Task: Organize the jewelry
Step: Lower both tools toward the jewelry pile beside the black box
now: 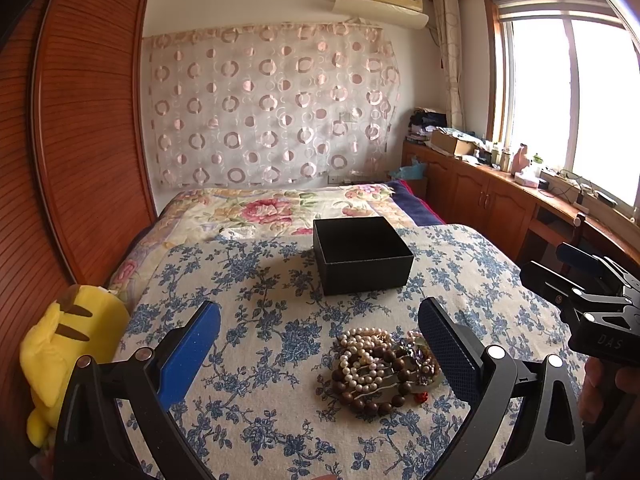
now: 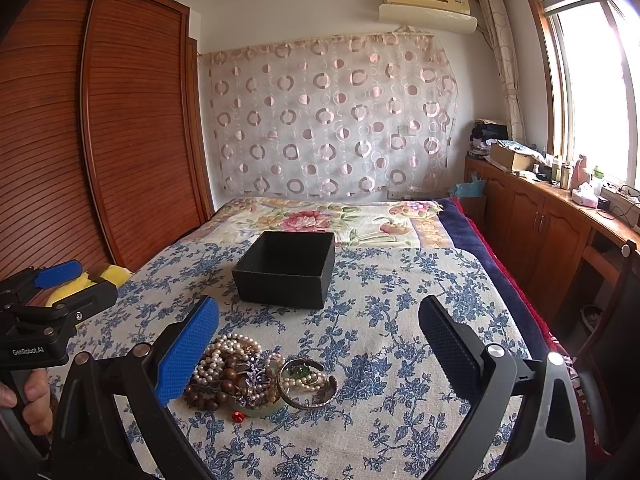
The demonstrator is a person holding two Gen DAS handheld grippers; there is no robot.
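A pile of jewelry (image 1: 382,370) lies on the blue-flowered bedspread: pearl strands, brown wooden beads and a purple piece. In the right wrist view the pile (image 2: 240,372) also shows a silver bangle (image 2: 308,388) and a small red bead (image 2: 238,416). An open, empty black box (image 1: 362,256) (image 2: 286,270) stands behind the pile. My left gripper (image 1: 320,344) is open, above the bed, with the pile near its right finger. My right gripper (image 2: 320,344) is open, with the pile by its left finger. Neither holds anything.
A yellow plush toy (image 1: 60,352) lies at the bed's left edge by the wooden wardrobe (image 1: 80,120). A flowered quilt (image 1: 272,208) covers the far bed. A wooden cabinet (image 2: 540,216) with clutter runs along the window on the right.
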